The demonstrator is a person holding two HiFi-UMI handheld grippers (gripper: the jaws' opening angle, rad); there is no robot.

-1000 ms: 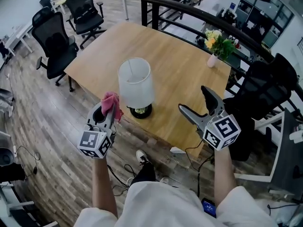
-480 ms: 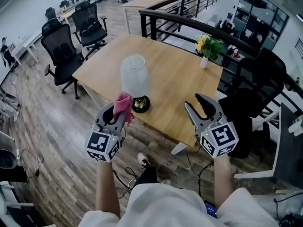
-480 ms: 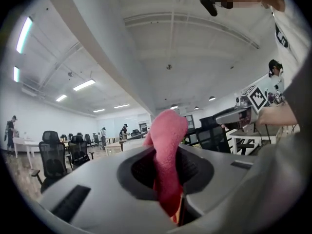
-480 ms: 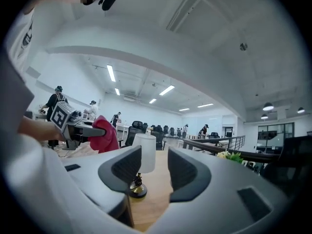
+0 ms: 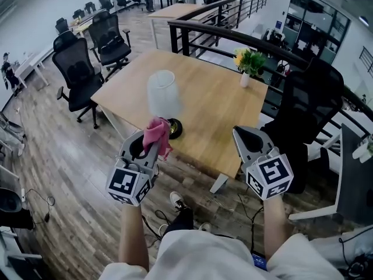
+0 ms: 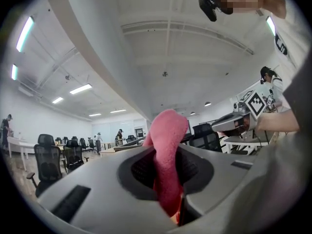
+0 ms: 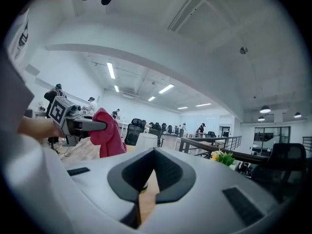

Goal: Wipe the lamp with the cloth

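Pink cloth point(image 5: 156, 134) pinched tight in left gripper point(image 5: 150, 147), near white lamp point(image 5: 162, 93) on wooden table point(image 5: 217, 105); right gripper point(image 5: 248, 135) just closed, jaws together, nothing between.

No legible text, labels, brands, numbers or signs in any view.

Both forearms reach forward side by side, each gripper pointing level. The left gripper point(image 5: 145, 146) is clamped on the pink cloth point(image 5: 156, 133). The right gripper point(image 5: 249, 137) has just been closing its jaws, which now meet with nothing between them.
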